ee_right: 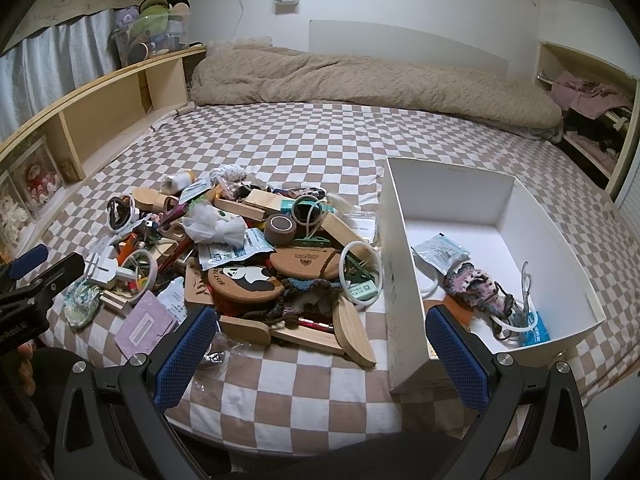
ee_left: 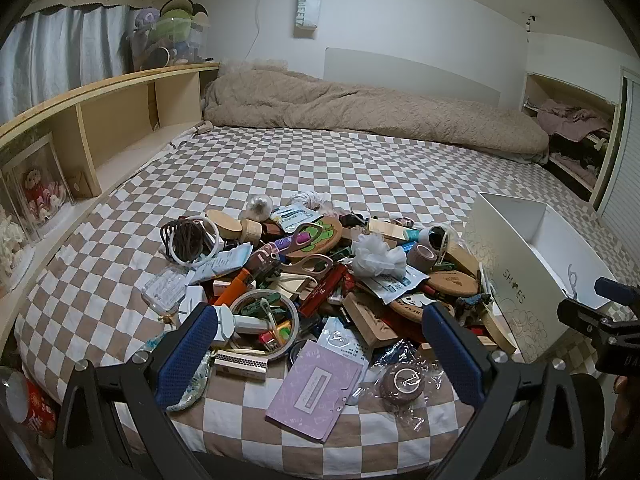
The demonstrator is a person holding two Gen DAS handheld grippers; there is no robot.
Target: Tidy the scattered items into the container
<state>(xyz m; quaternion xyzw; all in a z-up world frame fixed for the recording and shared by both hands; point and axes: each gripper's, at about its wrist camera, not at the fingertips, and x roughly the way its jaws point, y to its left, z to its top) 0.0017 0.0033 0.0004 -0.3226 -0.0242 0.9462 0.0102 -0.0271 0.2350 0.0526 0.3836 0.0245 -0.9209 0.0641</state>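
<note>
A pile of scattered small items (ee_left: 320,280) lies on the checkered bed: scissors, tape rolls, wooden pieces, packets, a purple card (ee_left: 316,392). It also shows in the right wrist view (ee_right: 248,256). A white shoe box (ee_right: 492,264) stands open to the right of the pile and holds a packet, a knitted pouch (ee_right: 476,288) and a few rings; it also shows in the left wrist view (ee_left: 532,264). My left gripper (ee_left: 320,344) is open and empty above the pile's near edge. My right gripper (ee_right: 320,344) is open and empty, straddling the box's near left corner.
A beige quilt (ee_left: 360,108) lies along the back of the bed. A wooden shelf unit (ee_left: 100,120) runs along the left side. An open wardrobe (ee_right: 588,108) with clothes stands at the right. The bed's front edge is just below both grippers.
</note>
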